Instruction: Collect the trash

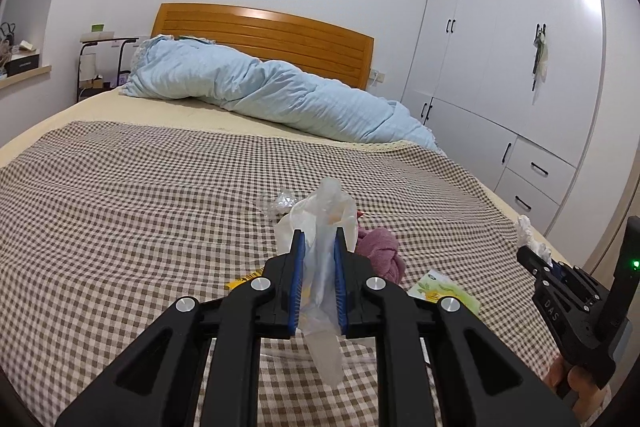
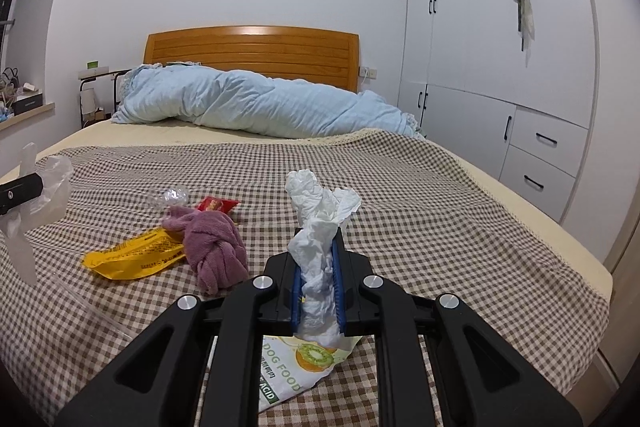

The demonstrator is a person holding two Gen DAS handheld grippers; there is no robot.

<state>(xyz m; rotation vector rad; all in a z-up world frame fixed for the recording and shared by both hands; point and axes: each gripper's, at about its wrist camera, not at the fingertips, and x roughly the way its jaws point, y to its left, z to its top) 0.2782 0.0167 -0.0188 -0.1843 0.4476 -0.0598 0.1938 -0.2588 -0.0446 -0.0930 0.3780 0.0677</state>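
Right wrist view: crumpled white tissue clamped between right gripper pads, standing upright, raised off checked bedspread. Left wrist view: clear plastic bag pinched likewise in left gripper, hanging lengthwise along the fingers. Bag to the left of the tissue, apart. Judged next: bring tissue leftward to bag. Yellow wrapper, red wrapper, dog-food packet lying below.
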